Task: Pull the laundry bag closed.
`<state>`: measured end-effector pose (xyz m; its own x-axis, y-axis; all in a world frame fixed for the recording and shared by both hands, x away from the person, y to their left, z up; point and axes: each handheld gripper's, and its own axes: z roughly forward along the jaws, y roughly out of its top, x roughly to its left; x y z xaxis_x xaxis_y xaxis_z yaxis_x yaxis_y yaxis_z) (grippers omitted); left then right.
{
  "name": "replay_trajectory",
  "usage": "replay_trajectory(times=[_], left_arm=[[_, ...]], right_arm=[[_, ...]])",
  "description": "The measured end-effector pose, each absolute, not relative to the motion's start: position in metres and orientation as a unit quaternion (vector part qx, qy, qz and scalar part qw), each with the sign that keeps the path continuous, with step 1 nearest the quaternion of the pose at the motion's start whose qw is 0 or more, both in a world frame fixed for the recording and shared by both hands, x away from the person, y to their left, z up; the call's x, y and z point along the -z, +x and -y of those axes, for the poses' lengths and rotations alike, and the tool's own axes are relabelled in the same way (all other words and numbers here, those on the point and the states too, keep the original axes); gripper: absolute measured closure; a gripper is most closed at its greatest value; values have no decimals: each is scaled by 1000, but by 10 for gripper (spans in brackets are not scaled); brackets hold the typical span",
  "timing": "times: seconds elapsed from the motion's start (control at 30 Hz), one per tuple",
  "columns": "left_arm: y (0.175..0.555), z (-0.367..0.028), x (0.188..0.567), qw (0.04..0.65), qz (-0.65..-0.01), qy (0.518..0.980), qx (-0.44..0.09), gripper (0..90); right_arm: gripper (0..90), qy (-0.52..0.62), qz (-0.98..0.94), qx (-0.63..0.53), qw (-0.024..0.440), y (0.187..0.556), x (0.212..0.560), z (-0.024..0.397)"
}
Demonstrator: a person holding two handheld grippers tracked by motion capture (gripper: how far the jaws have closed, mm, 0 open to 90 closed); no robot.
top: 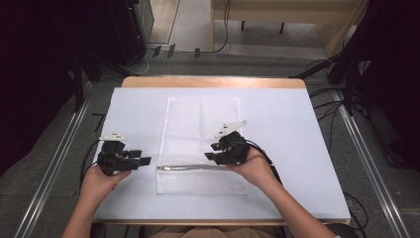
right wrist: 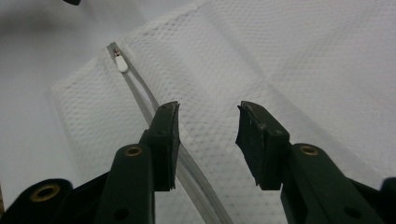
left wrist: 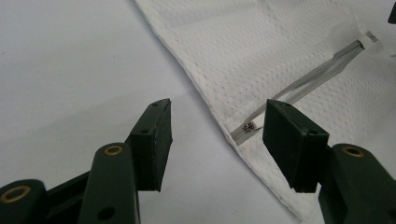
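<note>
Both my grippers, left (left wrist: 217, 135) and right (right wrist: 208, 140), hold fingers apart, empty; mesh bag (top: 198, 129) zipper (top: 198, 167) looks closed, untouched.

A white mesh bag (top: 203, 134) lies flat at the middle of the table (top: 297, 129), long side running from near edge to far. Its grey zipper (top: 198, 167) crosses it near the front end, white pull (right wrist: 122, 65) at its left end.
</note>
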<state>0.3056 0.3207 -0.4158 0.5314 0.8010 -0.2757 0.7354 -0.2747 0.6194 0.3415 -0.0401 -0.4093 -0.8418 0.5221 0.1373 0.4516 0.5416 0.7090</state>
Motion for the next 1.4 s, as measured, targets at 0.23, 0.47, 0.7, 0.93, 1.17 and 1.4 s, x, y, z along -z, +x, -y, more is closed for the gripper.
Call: replay_trajectory(times=[0.23, 0.47, 0.7, 0.93, 1.17, 1.4], left_arm=[[308, -323, 418, 361, -480, 798, -41, 443], [308, -323, 418, 362, -478, 799, -38, 472], [307, -324, 419, 360, -479, 800, -32, 501], [308, -326, 420, 363, -480, 798, -30, 520], [310, -329, 421, 364, -484, 795, -30, 542], [310, -328, 421, 365, -482, 796, -29, 540]], right_arm=[[654, 272, -878, -392, 30, 340, 410, 24], [660, 259, -883, -391, 24, 340, 419, 0], [690, 250, -887, -389, 12, 338, 427, -18], [706, 255, -881, -398, -4, 338, 433, -31], [753, 245, -888, -389, -8, 334, 439, -46], [781, 241, -892, -381, -21, 331, 447, -62]])
